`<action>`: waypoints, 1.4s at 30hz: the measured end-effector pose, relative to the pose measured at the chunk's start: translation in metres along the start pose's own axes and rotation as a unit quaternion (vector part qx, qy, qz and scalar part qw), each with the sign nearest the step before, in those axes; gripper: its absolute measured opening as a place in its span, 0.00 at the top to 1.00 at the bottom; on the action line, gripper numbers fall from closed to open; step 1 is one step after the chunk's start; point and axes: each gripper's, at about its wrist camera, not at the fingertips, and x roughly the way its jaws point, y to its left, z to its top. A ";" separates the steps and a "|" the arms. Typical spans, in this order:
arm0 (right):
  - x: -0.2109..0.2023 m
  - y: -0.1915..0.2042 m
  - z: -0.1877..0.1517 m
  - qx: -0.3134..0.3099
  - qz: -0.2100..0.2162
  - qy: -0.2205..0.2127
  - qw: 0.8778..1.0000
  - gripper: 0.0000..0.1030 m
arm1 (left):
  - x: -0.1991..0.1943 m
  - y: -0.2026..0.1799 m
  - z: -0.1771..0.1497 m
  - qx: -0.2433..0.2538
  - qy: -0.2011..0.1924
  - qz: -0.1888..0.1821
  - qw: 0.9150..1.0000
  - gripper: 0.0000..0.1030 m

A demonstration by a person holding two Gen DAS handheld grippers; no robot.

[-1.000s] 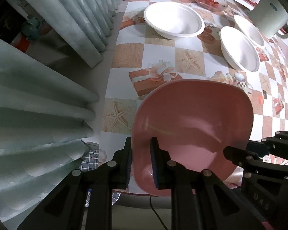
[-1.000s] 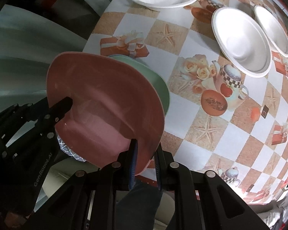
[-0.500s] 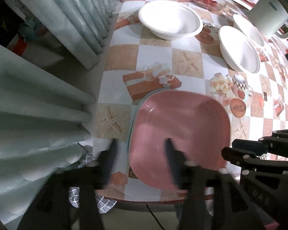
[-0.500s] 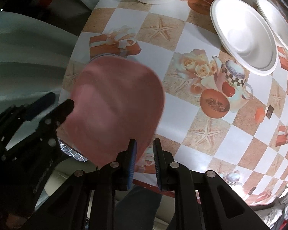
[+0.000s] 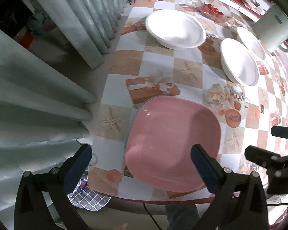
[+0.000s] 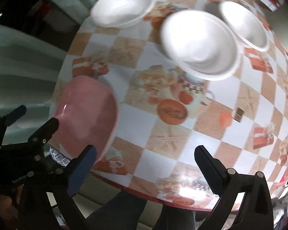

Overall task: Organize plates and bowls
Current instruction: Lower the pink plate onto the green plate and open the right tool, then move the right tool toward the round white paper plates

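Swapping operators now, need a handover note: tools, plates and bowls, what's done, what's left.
Left tool: open, jaws just opened, above the pink plate, not gripping it.
Right tool: open, jaws just opened, nothing between them, over the tablecloth beside the plate.
Pink plate: lying flat at the near table edge; a sliver of another plate's rim shows under it.
White bowls: one far left, two overlapping at far right, all separate from the plates.
Done: pink plate set down.
Left: probably gathering the three bowls.

tablecloth (image 5: 159, 65): checkered, starfish and gift prints | curtain (image 5: 48, 88): pale, pleated | dish of tomatoes (image 5: 214, 11): far end
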 end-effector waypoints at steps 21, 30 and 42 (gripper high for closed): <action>-0.008 -0.070 -0.030 0.103 0.009 0.010 0.995 0.01 | -0.015 -0.079 0.009 0.089 0.014 -0.003 0.996 0.00; -0.012 -0.093 -0.030 0.124 0.009 0.007 0.992 0.01 | -0.015 -0.098 0.017 0.099 0.022 -0.015 0.995 0.00; -0.007 -0.121 -0.026 0.144 0.013 0.015 0.989 0.01 | -0.008 -0.115 0.032 0.086 0.043 -0.036 0.995 0.00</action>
